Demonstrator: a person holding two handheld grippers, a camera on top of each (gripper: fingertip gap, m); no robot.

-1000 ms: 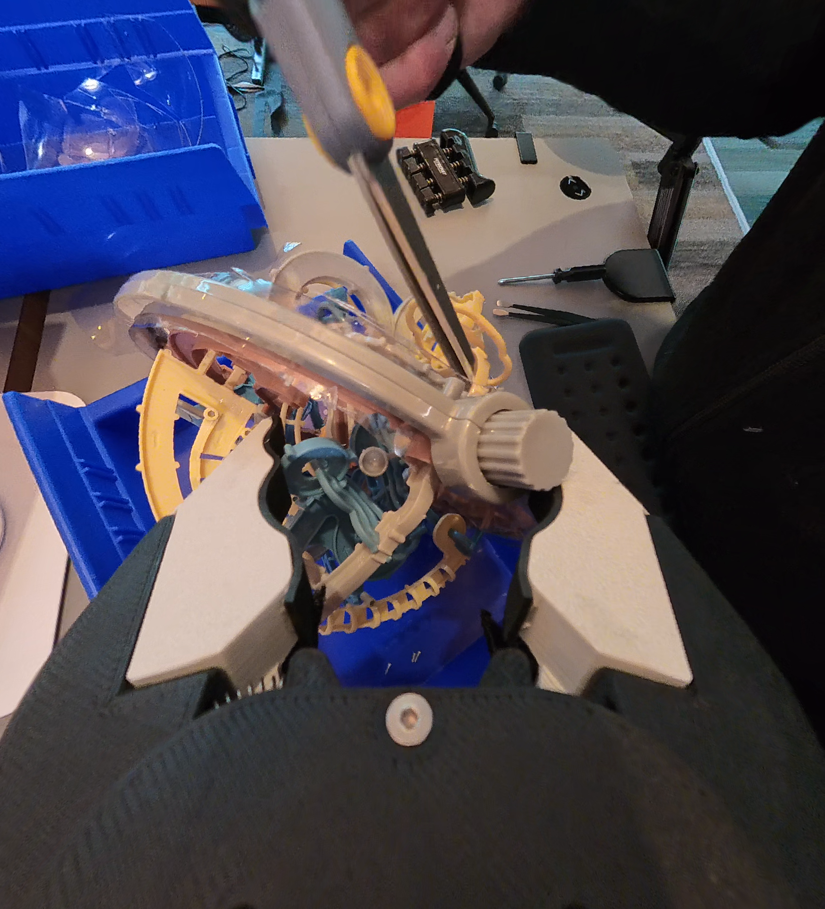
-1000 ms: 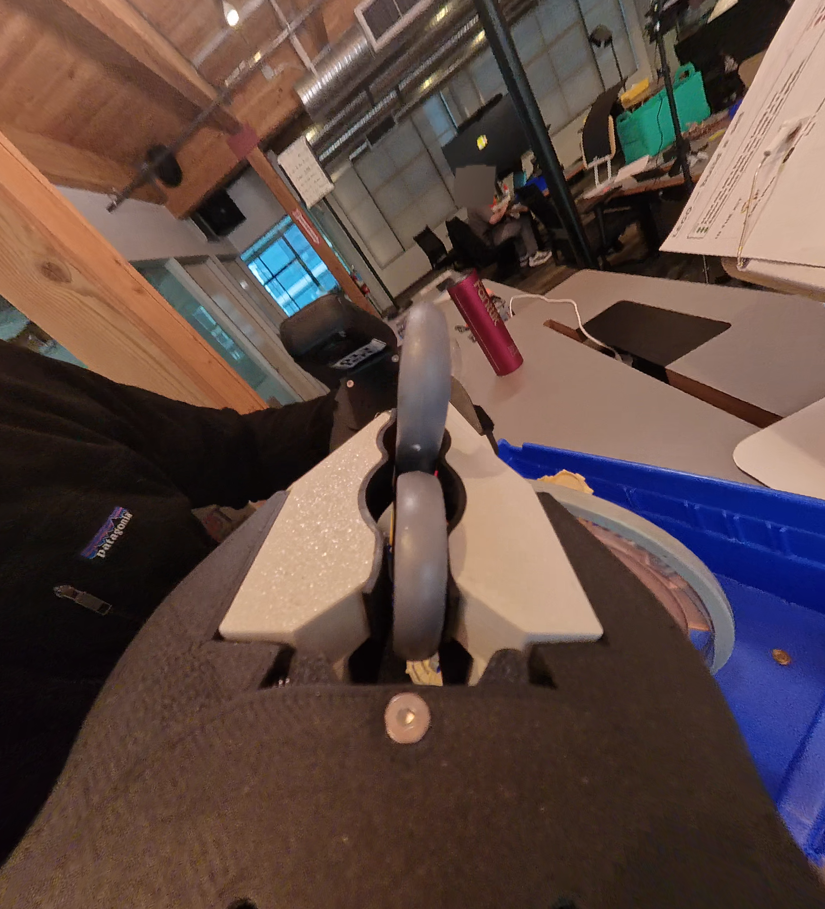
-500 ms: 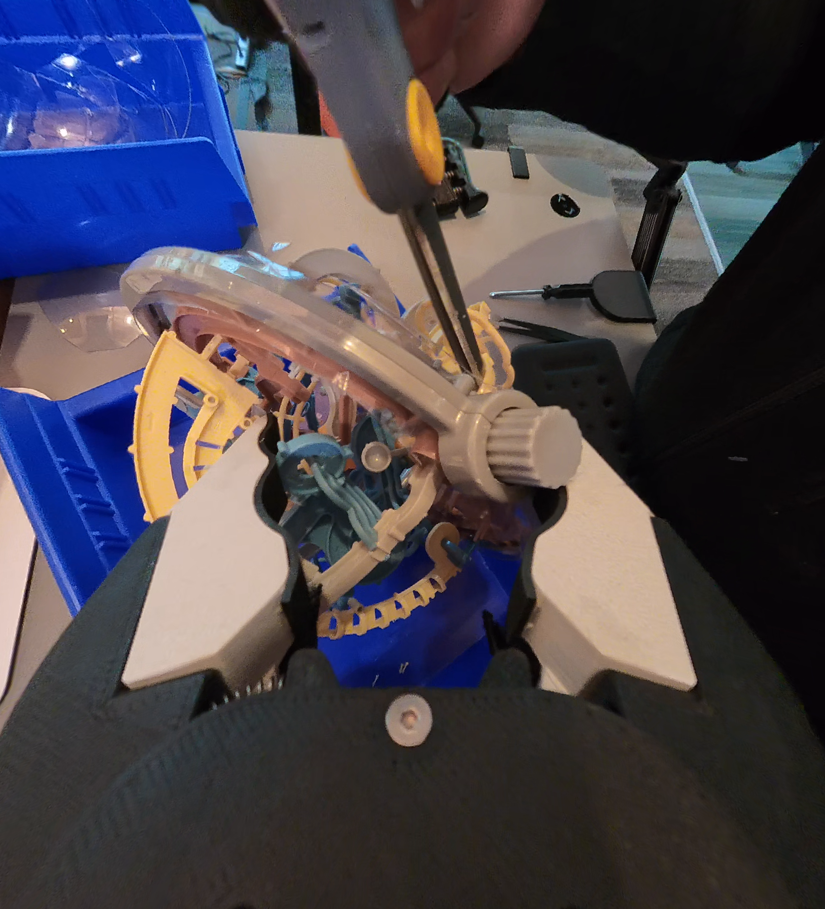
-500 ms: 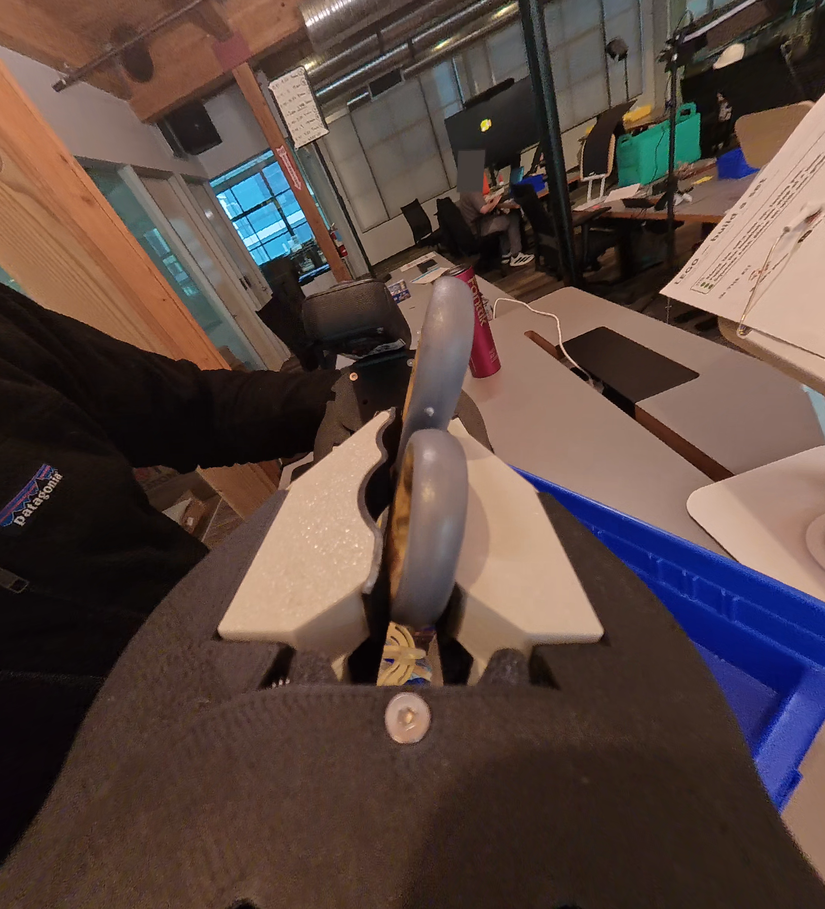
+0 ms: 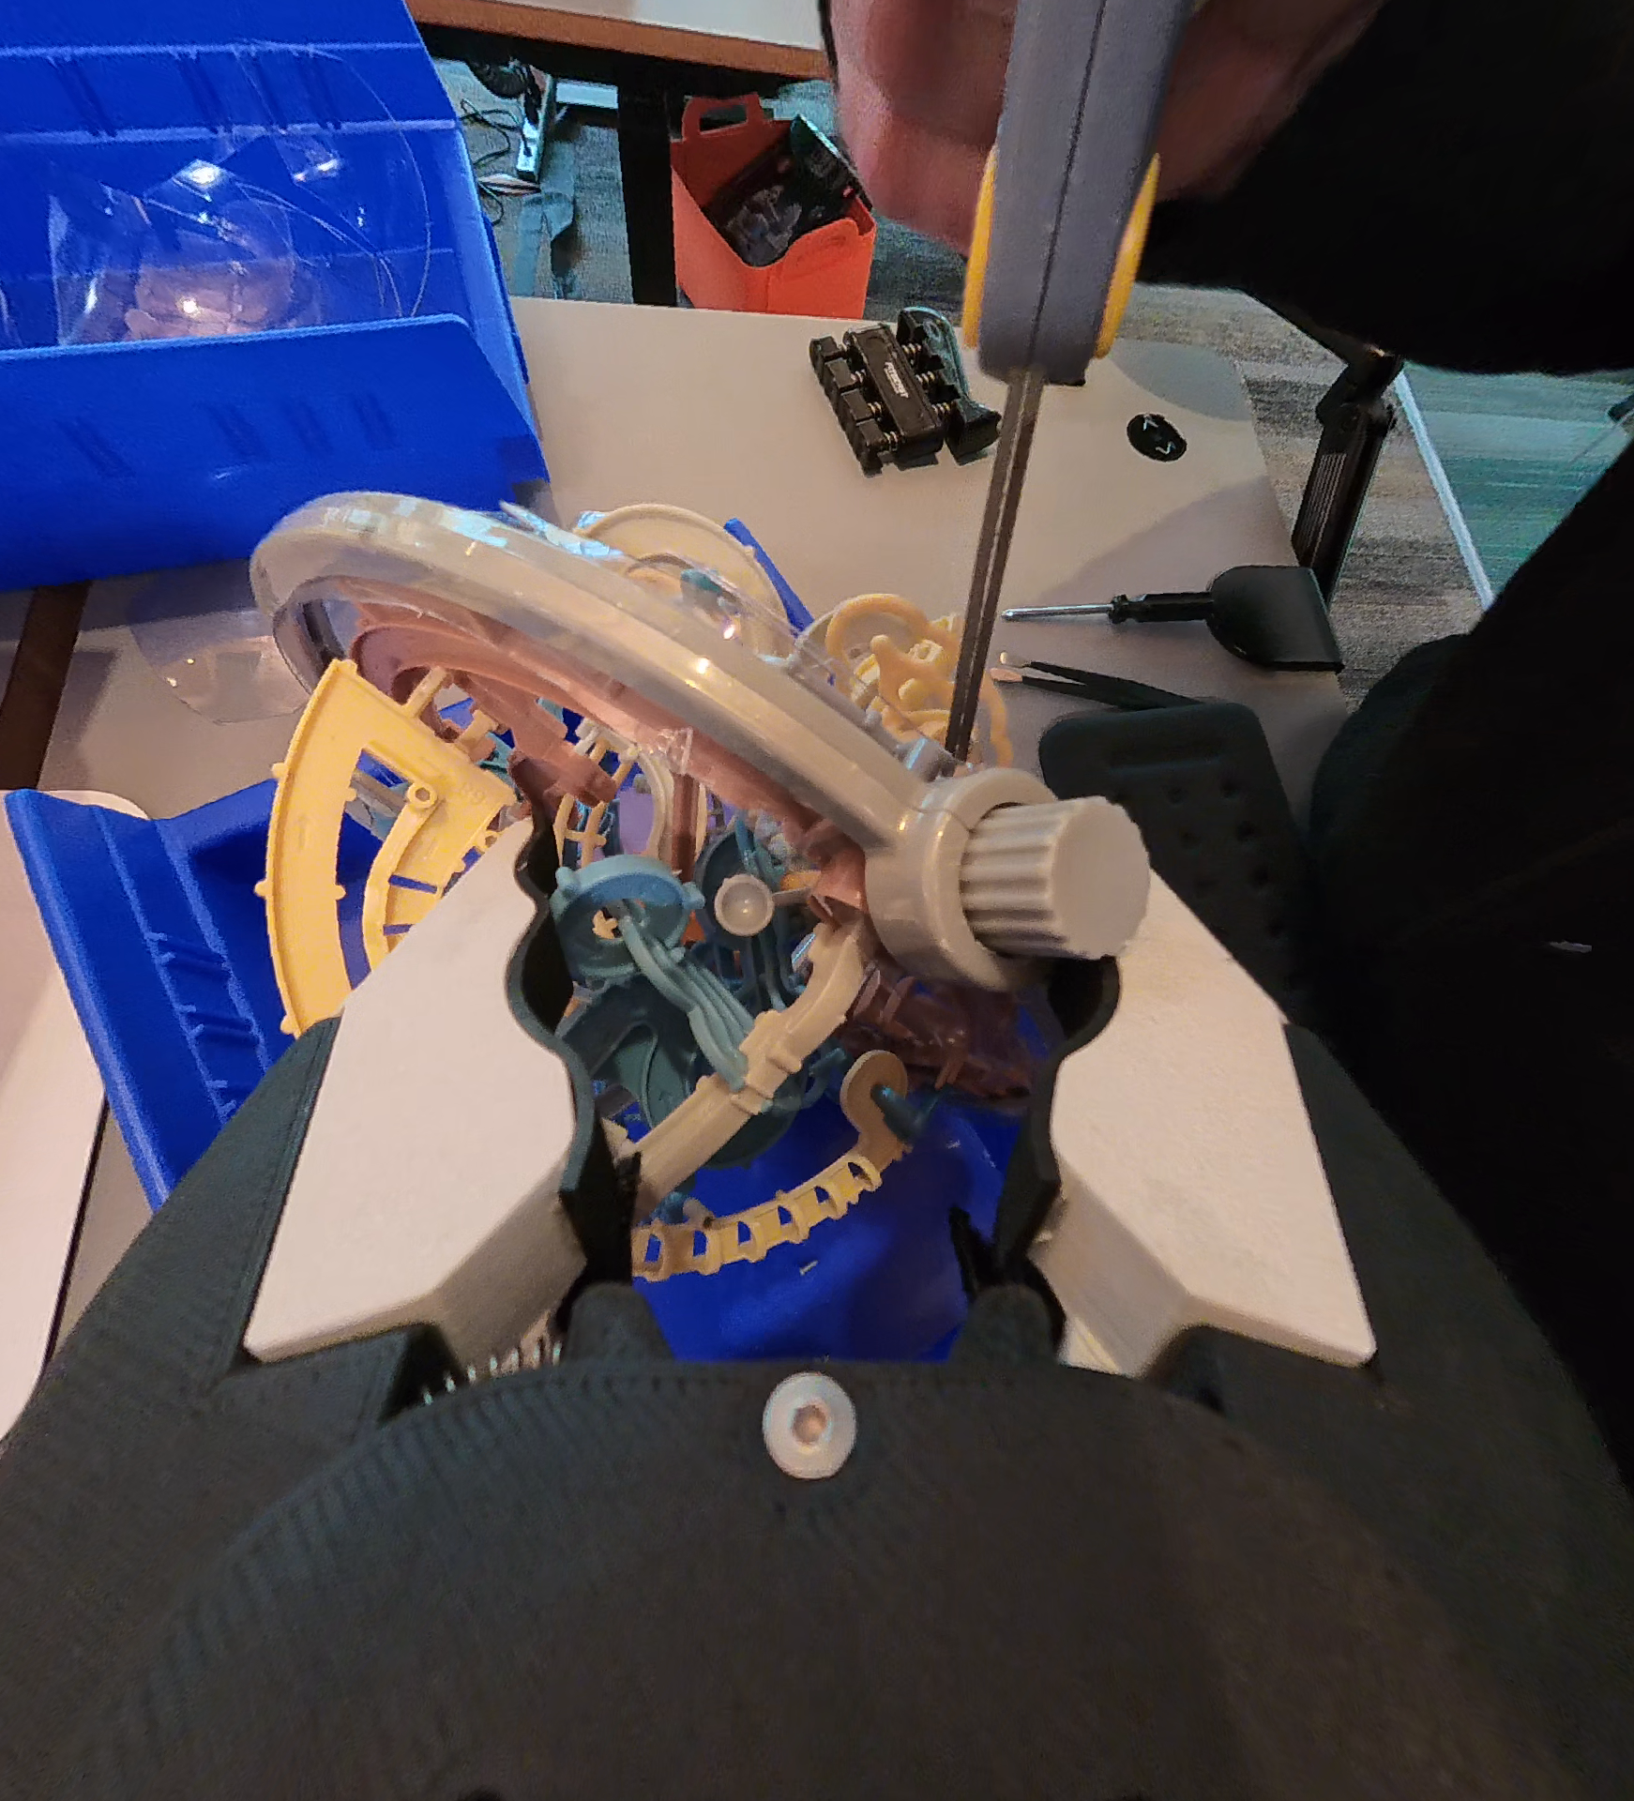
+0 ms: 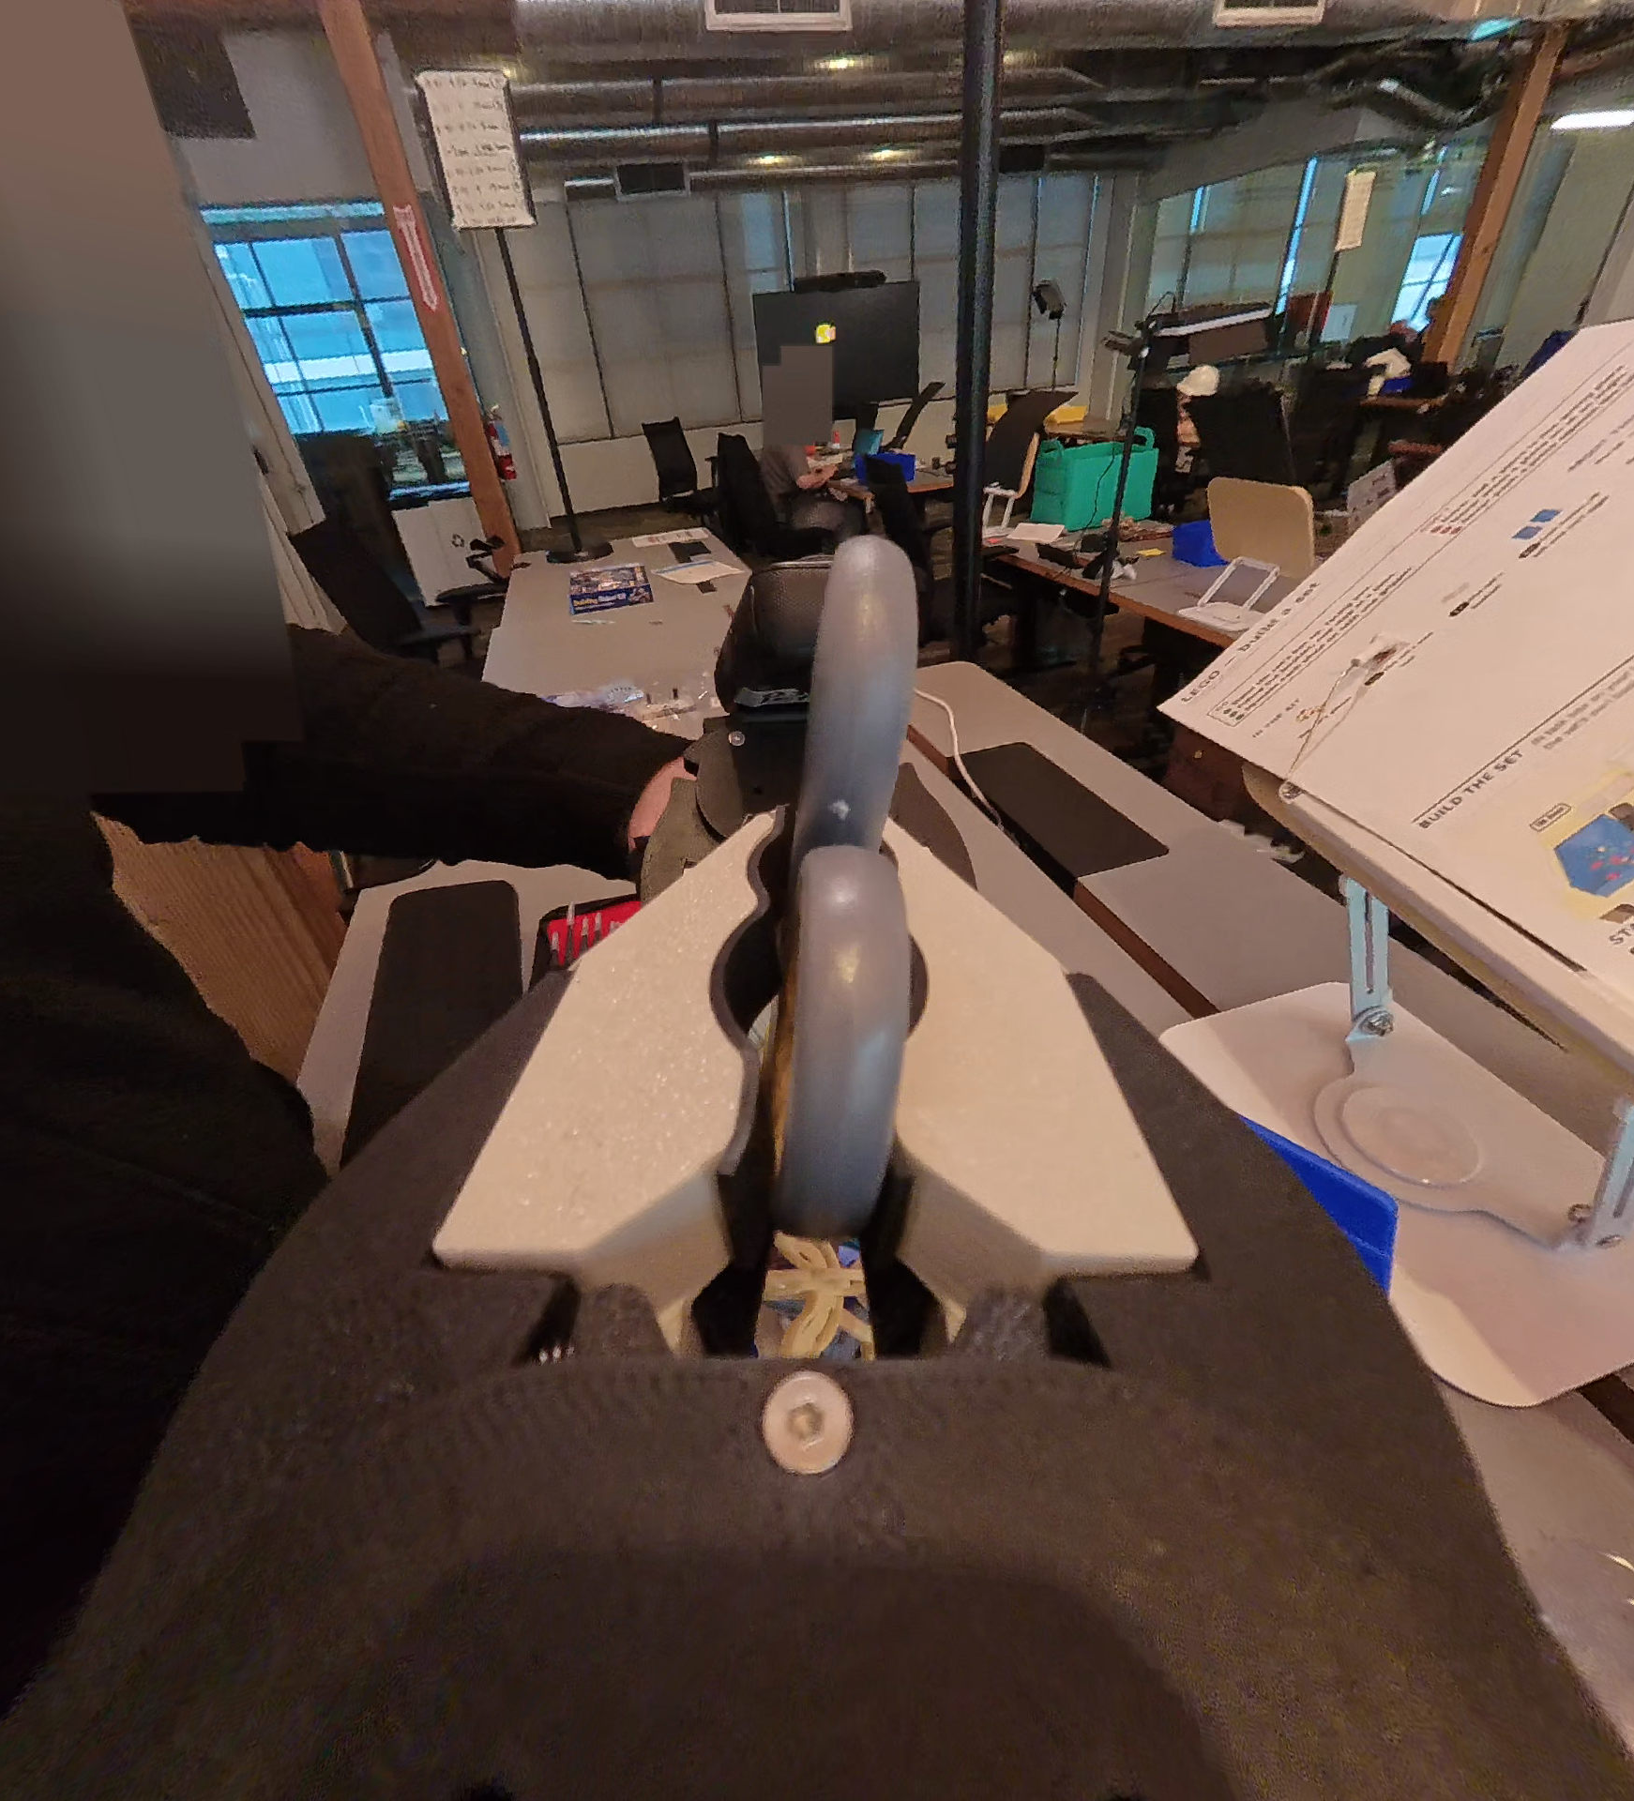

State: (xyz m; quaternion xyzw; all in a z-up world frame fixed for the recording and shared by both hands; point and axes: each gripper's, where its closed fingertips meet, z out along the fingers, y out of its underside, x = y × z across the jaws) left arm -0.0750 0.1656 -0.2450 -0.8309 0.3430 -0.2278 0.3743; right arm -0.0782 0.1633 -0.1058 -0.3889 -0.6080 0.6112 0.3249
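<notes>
While the left gripper (image 5: 808,984) clamps its white fingers (image 5: 423,1101) around a plastic maze-ball toy (image 5: 657,858), gripping the inner tracks just below its grey knob (image 5: 1052,892), the right gripper (image 6: 828,1033) is closed on the grey handles of a pair of scissors (image 6: 842,975). Above a blue bin (image 5: 141,984) on the table (image 5: 725,409), the thin blades (image 5: 984,604) point down, tips touching the toy's grey ring (image 5: 599,633) beside the knob.
</notes>
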